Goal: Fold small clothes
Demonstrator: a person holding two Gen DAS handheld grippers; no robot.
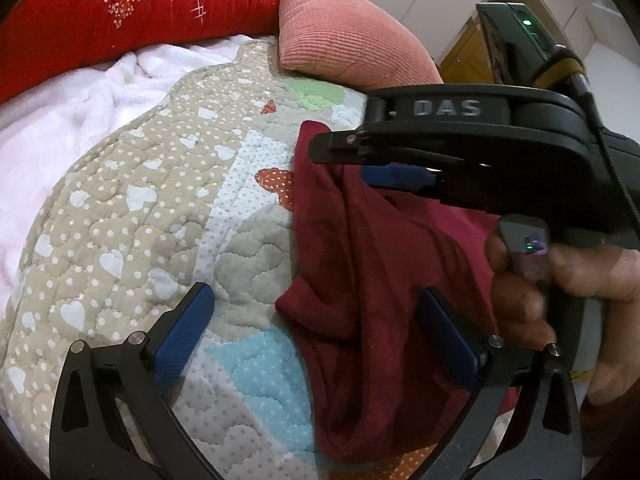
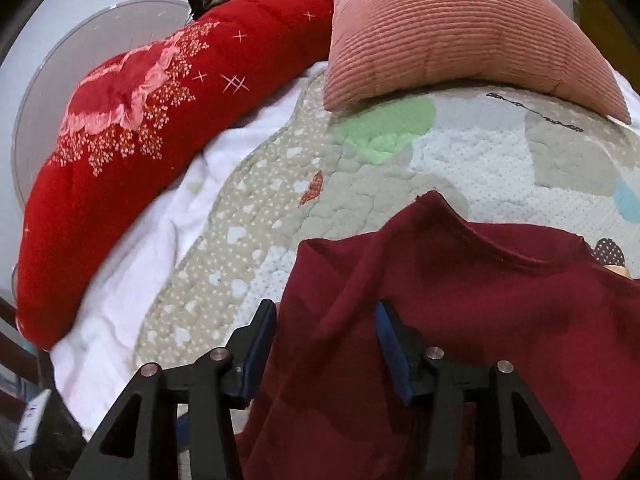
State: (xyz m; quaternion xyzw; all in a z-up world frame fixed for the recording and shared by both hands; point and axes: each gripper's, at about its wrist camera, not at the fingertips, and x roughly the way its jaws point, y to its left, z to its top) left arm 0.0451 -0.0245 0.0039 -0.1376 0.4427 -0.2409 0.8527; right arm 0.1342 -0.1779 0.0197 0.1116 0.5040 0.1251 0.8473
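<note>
One "DAS" label point(image 1: 447, 107), maroon garment point(image 2: 460, 320)

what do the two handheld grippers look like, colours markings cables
Both are matte black plastic. The left gripper has angular fingers with triangular cut-outs, silver pivot pins and textured blue pads. The right gripper is built the same; seen from the left wrist view, its body carries raised grey DAS lettering, a green indicator light and a black cable.
</note>
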